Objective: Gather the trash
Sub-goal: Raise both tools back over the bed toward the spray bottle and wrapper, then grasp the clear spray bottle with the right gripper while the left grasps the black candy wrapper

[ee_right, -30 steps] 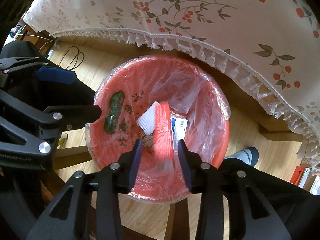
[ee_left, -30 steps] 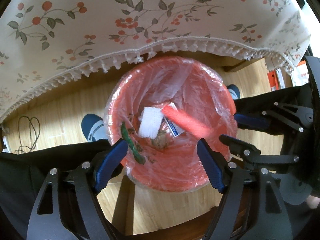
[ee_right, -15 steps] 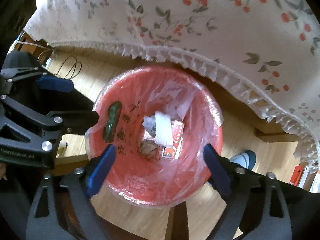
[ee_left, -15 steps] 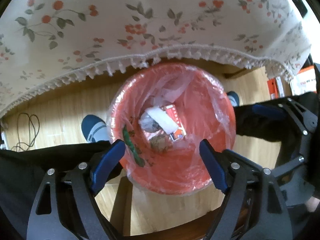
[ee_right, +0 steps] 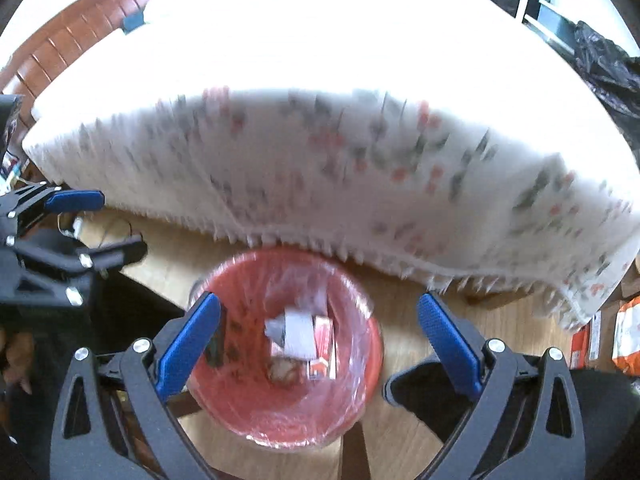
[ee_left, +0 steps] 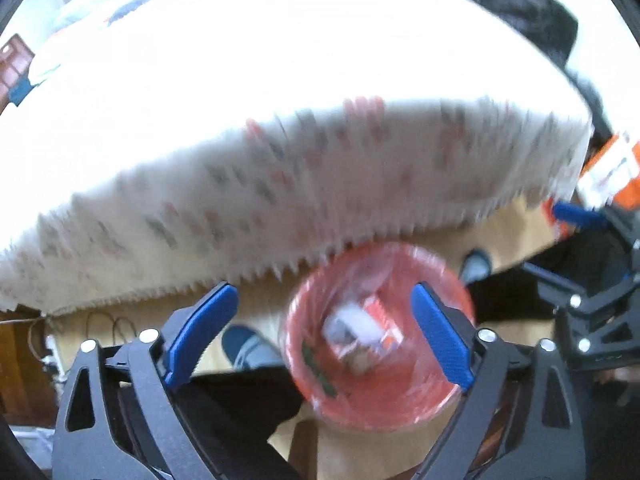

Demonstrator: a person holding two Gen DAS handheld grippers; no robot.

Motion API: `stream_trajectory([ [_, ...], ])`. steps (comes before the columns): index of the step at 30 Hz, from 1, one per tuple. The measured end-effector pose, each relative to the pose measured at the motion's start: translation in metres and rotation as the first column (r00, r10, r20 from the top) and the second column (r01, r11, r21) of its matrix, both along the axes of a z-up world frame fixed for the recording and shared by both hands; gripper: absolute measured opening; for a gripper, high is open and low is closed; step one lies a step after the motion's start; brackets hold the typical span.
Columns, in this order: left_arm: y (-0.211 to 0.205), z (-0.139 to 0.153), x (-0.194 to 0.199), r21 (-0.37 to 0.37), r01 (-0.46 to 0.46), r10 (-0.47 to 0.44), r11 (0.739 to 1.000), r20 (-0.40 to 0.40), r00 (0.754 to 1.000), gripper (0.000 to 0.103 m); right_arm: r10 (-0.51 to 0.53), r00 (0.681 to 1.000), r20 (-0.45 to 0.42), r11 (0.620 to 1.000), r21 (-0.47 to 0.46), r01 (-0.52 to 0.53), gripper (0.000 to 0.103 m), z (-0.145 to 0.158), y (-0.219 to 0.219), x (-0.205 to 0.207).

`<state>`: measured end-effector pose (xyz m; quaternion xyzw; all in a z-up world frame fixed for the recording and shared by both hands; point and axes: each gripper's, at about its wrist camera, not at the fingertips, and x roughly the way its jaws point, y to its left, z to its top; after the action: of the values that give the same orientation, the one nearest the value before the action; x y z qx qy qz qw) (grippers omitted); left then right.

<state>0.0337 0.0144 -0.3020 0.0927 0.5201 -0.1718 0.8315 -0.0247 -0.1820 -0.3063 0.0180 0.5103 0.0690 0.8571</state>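
Wood floor under the flowery bench cloth [ee_right: 360,152]: right tool [ee_right: 318,340] just dropped its red-and-white piece into the red bin [ee_right: 360,360], both tools opening, empty.

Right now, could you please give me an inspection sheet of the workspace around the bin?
Surface: wooden floor; table under a floral cloth, its top washed out.
Job's things: red lined bin holds a white scrap and a red-white packet.
Clutter: orange packages at the right.
Grippers: left gripper and right gripper opening, nothing between the jaws, above the bin.
Cables: loops on the floor under the cloth edge.
Surroundings: person's shoe, black bag; picture blurred.
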Motion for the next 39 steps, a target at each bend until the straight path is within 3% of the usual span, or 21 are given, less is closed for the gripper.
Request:
stream_trajectory([
  [3,0.013,0.034,0.025,-0.033,-0.034,0.037,0.999,0.081,0.996,0.097,0.02,0.998,0.057,1.0,0.013,-0.021,0.098,0.031,-0.009,0.018],
  [6,0.019,0.056,0.053,-0.018,-0.05,0.052,0.999,0.134,0.99,0.097,0.005,0.99,0.139,1.0,-0.008,-0.003,0.098,0.059,-0.019,0.042],
  [13,0.016,0.085,0.141,-0.003,-0.041,0.041,0.999,0.222,0.974,0.097,-0.048,0.971,0.233,0.998,-0.028,0.056,0.098,0.096,-0.038,0.134],
  [20,0.005,0.085,0.227,-0.046,-0.037,0.047,0.998,0.244,0.969,0.097,-0.074,0.964,0.256,0.995,-0.047,0.088,0.098,0.097,-0.035,0.245],
  [27,0.001,0.062,0.286,-0.067,-0.057,0.071,0.996,0.229,0.971,0.097,-0.111,0.967,0.229,0.989,-0.075,0.131,0.096,0.065,-0.022,0.348],
  [33,0.006,0.044,0.307,-0.063,-0.058,0.07,0.996,0.211,0.975,0.097,-0.172,0.971,0.167,0.979,-0.078,0.187,0.079,0.034,-0.023,0.395],
  [35,0.007,0.041,0.314,-0.062,-0.053,0.065,0.997,0.212,0.975,0.097,-0.163,0.977,0.134,0.982,-0.073,0.174,0.058,0.025,-0.024,0.404],
  [38,0.005,0.04,0.333,-0.06,-0.033,0.046,0.998,0.232,0.972,0.097,-0.11,0.983,0.147,0.985,-0.113,0.127,0.035,0.024,-0.019,0.407],
  [39,0.004,0.041,0.343,-0.059,-0.029,0.043,0.998,0.245,0.969,0.097,-0.092,0.984,0.152,0.986,-0.124,0.111,0.035,0.023,-0.019,0.407],
])
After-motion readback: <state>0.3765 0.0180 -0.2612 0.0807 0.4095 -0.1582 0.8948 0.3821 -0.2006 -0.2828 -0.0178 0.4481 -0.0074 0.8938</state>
